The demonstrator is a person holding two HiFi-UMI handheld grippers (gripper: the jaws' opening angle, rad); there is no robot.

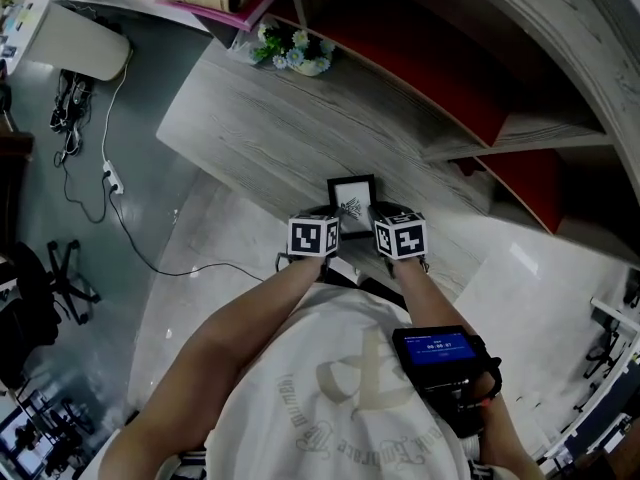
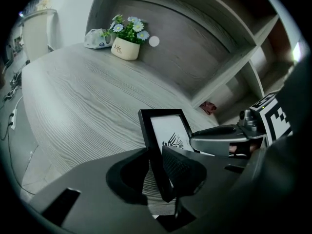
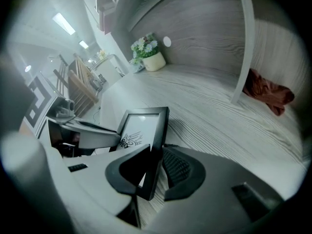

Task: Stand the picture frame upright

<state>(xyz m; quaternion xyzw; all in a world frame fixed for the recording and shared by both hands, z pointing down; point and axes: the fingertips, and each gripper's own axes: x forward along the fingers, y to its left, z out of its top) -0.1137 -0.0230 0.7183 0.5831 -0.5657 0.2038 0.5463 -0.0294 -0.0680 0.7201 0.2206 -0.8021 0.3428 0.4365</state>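
A small black picture frame with a white sheet and a dark line drawing sits at the near edge of the grey wood-grain desk. My left gripper is shut on the frame's left bar, which runs between its pads. My right gripper is shut on the right bar. The frame tilts with its top edge away from me and the picture faces me. Each gripper view shows the other gripper across the frame, the right gripper and the left gripper.
A pot of white and blue flowers stands at the desk's far end, with a tissue pack beside it. A curved back panel and shelf dividers rise behind the frame. A red cloth lies in the right cubby. A cable and power strip lie on the floor.
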